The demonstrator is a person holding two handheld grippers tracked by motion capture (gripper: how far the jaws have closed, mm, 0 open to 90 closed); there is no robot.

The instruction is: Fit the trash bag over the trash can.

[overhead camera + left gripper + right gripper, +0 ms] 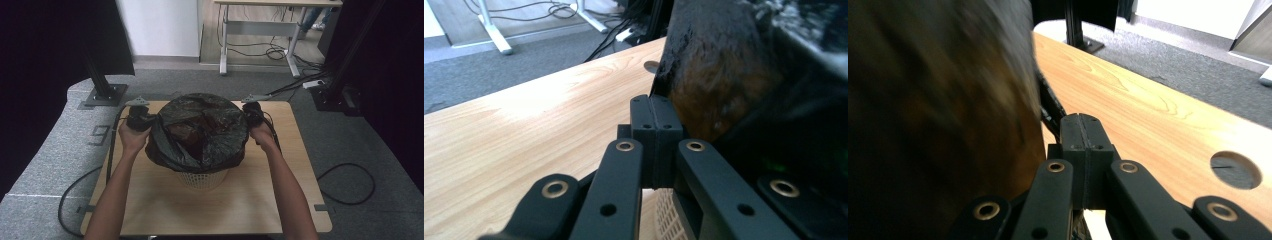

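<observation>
A black plastic bag (202, 127) is spread over the top of a white mesh basket (202, 179) standing in the middle of the wooden table (240, 210). My left gripper (144, 120) is at the bag's left edge, my right gripper (251, 115) at its right edge. In the left gripper view the jaws (655, 107) are pressed together where the bag's rim (734, 75) begins, with the basket mesh (666, 215) below. In the right gripper view the gripper (1082, 127) is also closed, with the blurred bag (938, 110) right beside it and a strip of its edge running from the tips.
The table has a round hole (1235, 170) near its corner. Grey carpet surrounds it, with black frame posts (102, 85) at the back left and back right. A white desk (260, 30) with cables stands behind. Cables (350, 185) lie on the floor to the right.
</observation>
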